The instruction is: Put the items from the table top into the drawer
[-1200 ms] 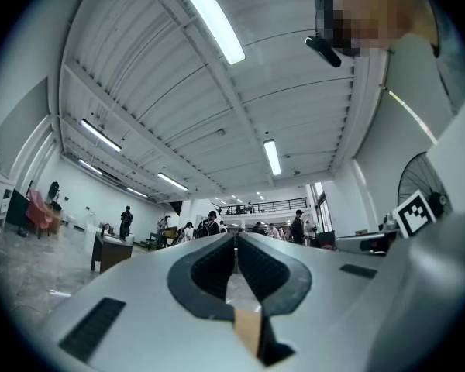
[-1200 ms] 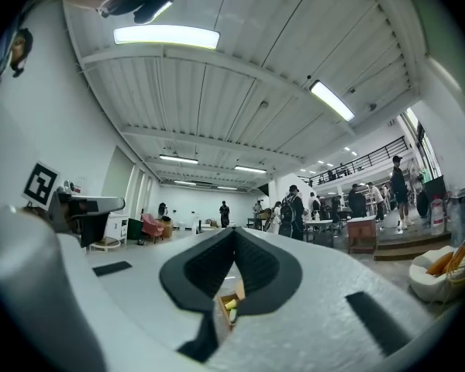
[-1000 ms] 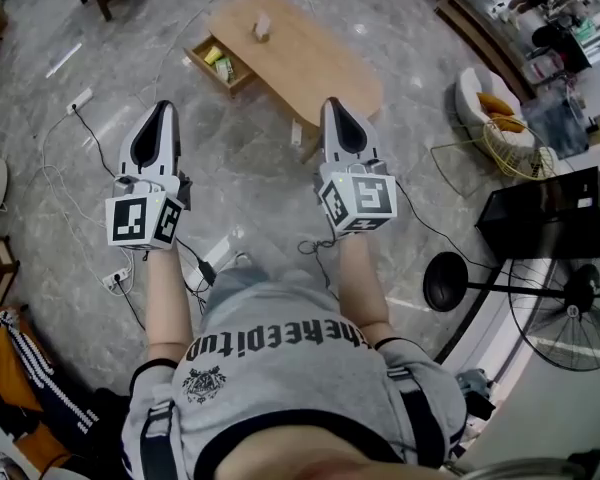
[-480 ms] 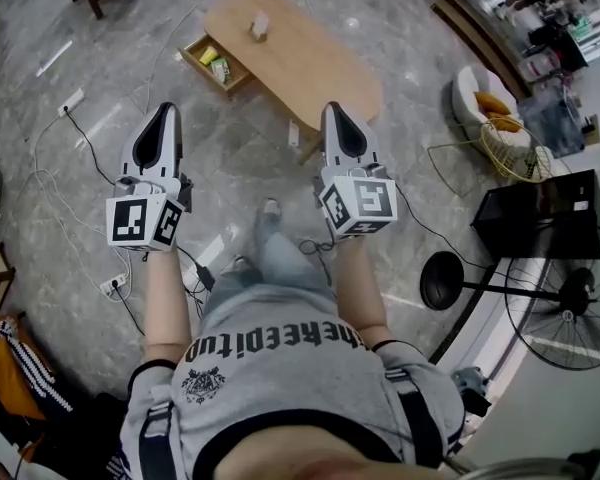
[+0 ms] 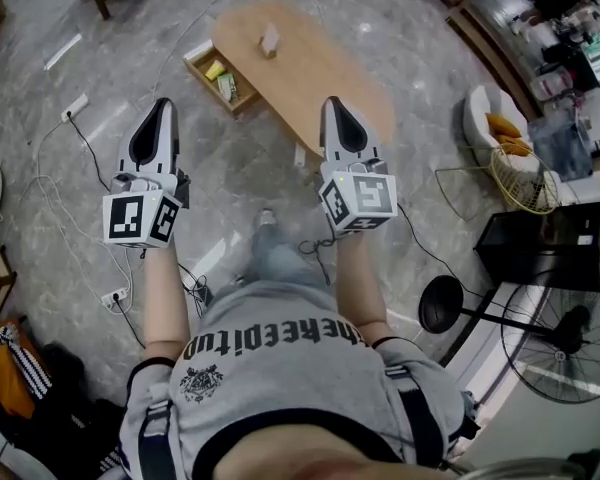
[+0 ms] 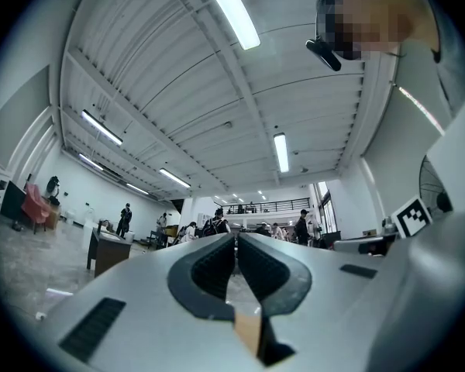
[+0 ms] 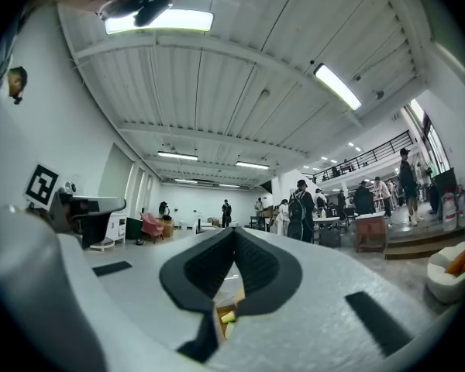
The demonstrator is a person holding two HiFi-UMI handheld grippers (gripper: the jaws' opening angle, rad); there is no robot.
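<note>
A light wooden oval table [image 5: 325,68] stands on the marble floor ahead of me. One small pale boxy item [image 5: 270,40] sits on its far end. Its drawer [image 5: 208,56] is pulled out on the left side and holds a yellow thing [image 5: 215,69] and a greenish thing [image 5: 229,89]. My left gripper [image 5: 160,104] is held out short of the drawer, shut and empty. My right gripper [image 5: 332,102] points at the table's near end, also shut and empty. In the left gripper view the left gripper [image 6: 235,238] has its pads together, as does the right gripper [image 7: 234,230] in the right gripper view.
Power strips [image 5: 76,104] and cables lie on the floor at left. A white chair [image 5: 482,106] and a yellow wire basket [image 5: 520,163] stand right of the table. A black box [image 5: 540,246] and a standing fan [image 5: 565,340] are at right. People stand far off in the hall.
The person has stepped forward: the table and drawer sit a little nearer and further right. Both grippers moved along with the body and stayed shut.
</note>
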